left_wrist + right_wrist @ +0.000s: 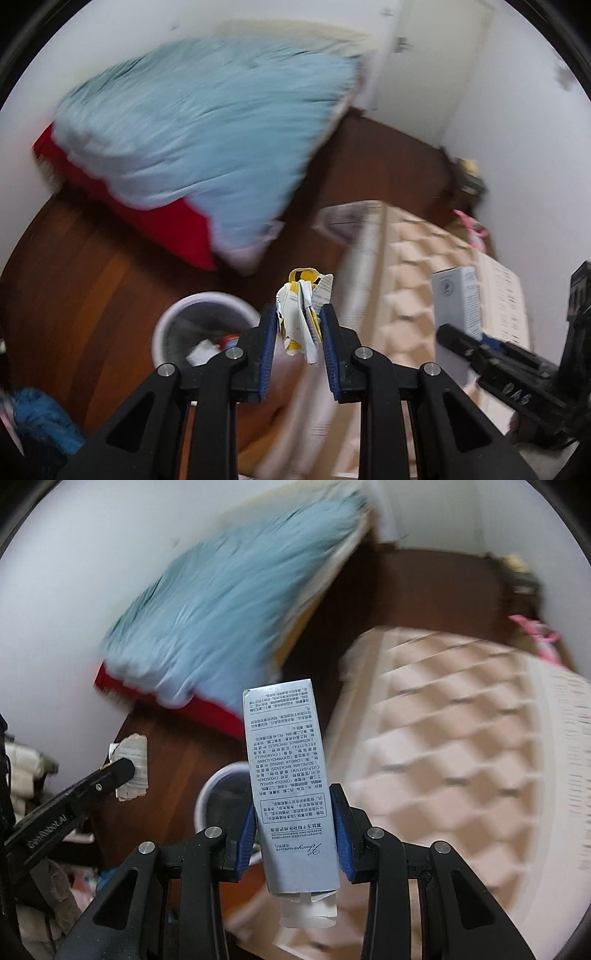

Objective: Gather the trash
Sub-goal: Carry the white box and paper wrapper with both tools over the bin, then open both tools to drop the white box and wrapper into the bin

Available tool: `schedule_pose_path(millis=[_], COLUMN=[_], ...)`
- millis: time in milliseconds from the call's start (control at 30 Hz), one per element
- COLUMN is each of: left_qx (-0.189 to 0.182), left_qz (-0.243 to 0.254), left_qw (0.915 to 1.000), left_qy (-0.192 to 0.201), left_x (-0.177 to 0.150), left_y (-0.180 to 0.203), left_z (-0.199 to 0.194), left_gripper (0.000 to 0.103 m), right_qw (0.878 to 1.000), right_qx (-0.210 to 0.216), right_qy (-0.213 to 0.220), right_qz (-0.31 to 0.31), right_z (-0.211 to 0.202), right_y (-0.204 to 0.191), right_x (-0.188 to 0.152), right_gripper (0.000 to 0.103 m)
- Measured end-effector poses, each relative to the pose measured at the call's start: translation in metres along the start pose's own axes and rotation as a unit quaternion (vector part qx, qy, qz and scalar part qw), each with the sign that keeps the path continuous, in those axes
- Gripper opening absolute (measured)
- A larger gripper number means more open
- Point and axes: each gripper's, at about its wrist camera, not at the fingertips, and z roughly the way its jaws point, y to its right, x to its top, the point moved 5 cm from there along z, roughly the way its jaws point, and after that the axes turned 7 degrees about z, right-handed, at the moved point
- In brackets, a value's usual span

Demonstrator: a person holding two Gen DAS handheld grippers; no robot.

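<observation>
My left gripper is shut on a crumpled yellow-and-white wrapper, held upright between the blue pads. Below and to its left stands a white trash bin with several scraps inside. My right gripper is shut on a tall grey cosmetics box with printed text, upside down. Behind that box the trash bin rim shows. The right gripper and grey box also show at the right of the left wrist view; the left gripper's finger and wrapper show at the left of the right wrist view.
A light-blue quilt over a red sheet lies on a mattress at the back. A beige quilted mattress fills the right side. Dark wood floor surrounds the bin. Clutter and blue cloth sit lower left. White walls enclose the room.
</observation>
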Motion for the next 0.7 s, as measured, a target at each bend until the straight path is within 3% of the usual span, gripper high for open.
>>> schedule_pose_path(millis=[133,267,467,500,533,567,600,633,700], left_qx=[0.014,-0.004,-0.024,-0.017,-0.007,-0.001,0.004,0.011,0.028], left_qz=[-0.045,-0.093,-0.124,-0.125,-0.124,-0.125,-0.126,-0.126,-0.121], left_qw=[0.9977,0.9897,0.977,0.9761,0.9759,0.9765,0.9774,0.9784,0.9791], left_qy=[-0.048,-0.109,-0.172,-0.177,-0.179,-0.176,-0.17,-0.164,-0.161], left_x=[-0.014,-0.033,-0.055,-0.058,-0.06,-0.06,-0.062,-0.063,-0.068], left_y=[-0.08,-0.137,-0.168,-0.171,-0.173,-0.177,-0.182,-0.186,-0.192], left_z=[0.044,0.1,0.159,0.163,0.165,0.166,0.165,0.163,0.158], left_gripper=[0.02,0.021,0.035,0.043,0.055,0.063,0.078,0.088,0.096], right_qw=[0.998,0.991,0.986,0.985,0.985,0.985,0.985,0.986,0.986], right_qx=[0.014,0.012,-0.008,-0.008,-0.014,-0.016,-0.017,-0.023,-0.039], right_qy=[-0.066,-0.13,-0.165,-0.169,-0.173,-0.173,-0.17,-0.166,-0.16], right_qz=[-0.02,-0.021,-0.021,-0.019,-0.018,-0.018,-0.021,-0.023,-0.035], right_z=[0.09,0.173,0.253,0.26,0.267,0.27,0.271,0.27,0.268], right_y=[-0.056,-0.084,-0.096,-0.096,-0.095,-0.093,-0.092,-0.089,-0.088], right_x=[-0.017,-0.041,-0.059,-0.061,-0.062,-0.061,-0.061,-0.059,-0.06], right_gripper=[0.039,0.039,0.04,0.041,0.047,0.063,0.073,0.077,0.097])
